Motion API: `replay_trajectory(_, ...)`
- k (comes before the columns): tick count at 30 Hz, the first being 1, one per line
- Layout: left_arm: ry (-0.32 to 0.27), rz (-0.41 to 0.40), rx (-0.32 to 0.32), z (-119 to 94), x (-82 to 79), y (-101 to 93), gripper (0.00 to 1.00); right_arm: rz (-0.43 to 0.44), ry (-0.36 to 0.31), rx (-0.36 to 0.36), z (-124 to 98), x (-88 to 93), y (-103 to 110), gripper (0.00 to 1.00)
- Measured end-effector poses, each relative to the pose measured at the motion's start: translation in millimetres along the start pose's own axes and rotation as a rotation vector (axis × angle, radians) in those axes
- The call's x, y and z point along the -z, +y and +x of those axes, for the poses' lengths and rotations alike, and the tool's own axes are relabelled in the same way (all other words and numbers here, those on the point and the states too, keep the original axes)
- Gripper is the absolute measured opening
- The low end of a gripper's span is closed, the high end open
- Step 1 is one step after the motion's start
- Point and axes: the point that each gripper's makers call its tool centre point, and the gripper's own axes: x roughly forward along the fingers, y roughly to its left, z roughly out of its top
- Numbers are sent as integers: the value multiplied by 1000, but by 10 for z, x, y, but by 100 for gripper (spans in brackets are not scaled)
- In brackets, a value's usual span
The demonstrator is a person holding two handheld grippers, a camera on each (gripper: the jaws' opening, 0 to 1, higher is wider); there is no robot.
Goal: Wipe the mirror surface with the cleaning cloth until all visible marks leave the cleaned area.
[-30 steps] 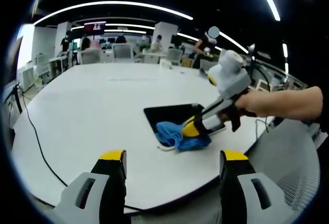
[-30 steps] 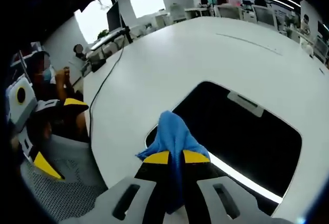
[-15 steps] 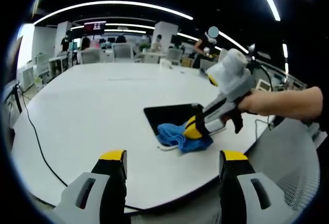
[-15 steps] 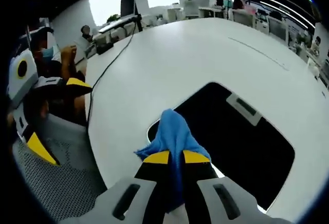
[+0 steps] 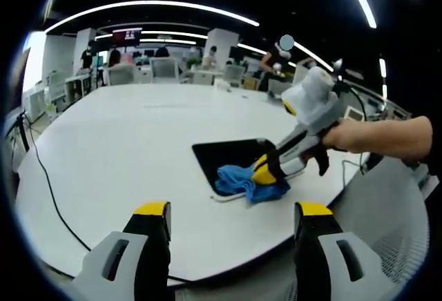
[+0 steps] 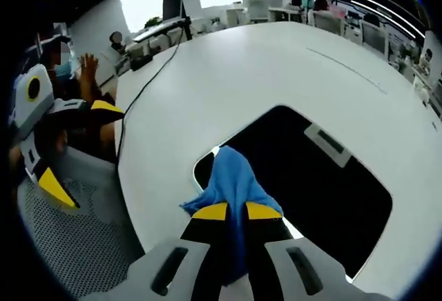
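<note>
Ahead of my left gripper (image 5: 226,226), in the left gripper view, lay the white table (image 5: 124,135), and my two yellow-tipped jaws stood wide apart with nothing between them. Beyond the right jaw, well apart from it, sat the dark mirror (image 5: 231,154) flat on the table. The blue cleaning cloth (image 5: 250,182) was bunched on the mirror's near edge. My right gripper (image 5: 269,170) came in from the right, held by my hand (image 5: 359,137), its yellow tips pressed down into the cloth. A black cable (image 5: 48,183) ran across the table off to the left of my left jaw.

Between my right gripper's (image 6: 235,211) jaws, in the right gripper view, the cleaning cloth (image 6: 231,180) was pinched; the jaws were narrow, closed on it, and the cloth rose in a fold just past the tips. It rested on the near corner of the mirror (image 6: 311,190), whose black surface spread away ahead and to the right of the jaws. The table (image 6: 221,80) lay all around it. Far left of the jaws, off the table edge, my left gripper (image 6: 76,146) showed, jaws spread.
</note>
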Motion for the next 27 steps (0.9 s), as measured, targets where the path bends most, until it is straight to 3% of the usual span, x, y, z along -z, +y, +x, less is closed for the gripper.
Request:
replay_trajectory(14, 14, 0, 5, 1, 22, -10, 73, -20, 8, 22, -48, 58, -60, 3)
replay_trajectory(21, 3, 1, 0, 2, 3, 2, 74, -17, 15, 5, -43, 54, -70, 3)
replay_trajectory(27, -28, 7, -10, -4, -45, 17, 78, -22, -12, 33, -32, 32, -121, 3)
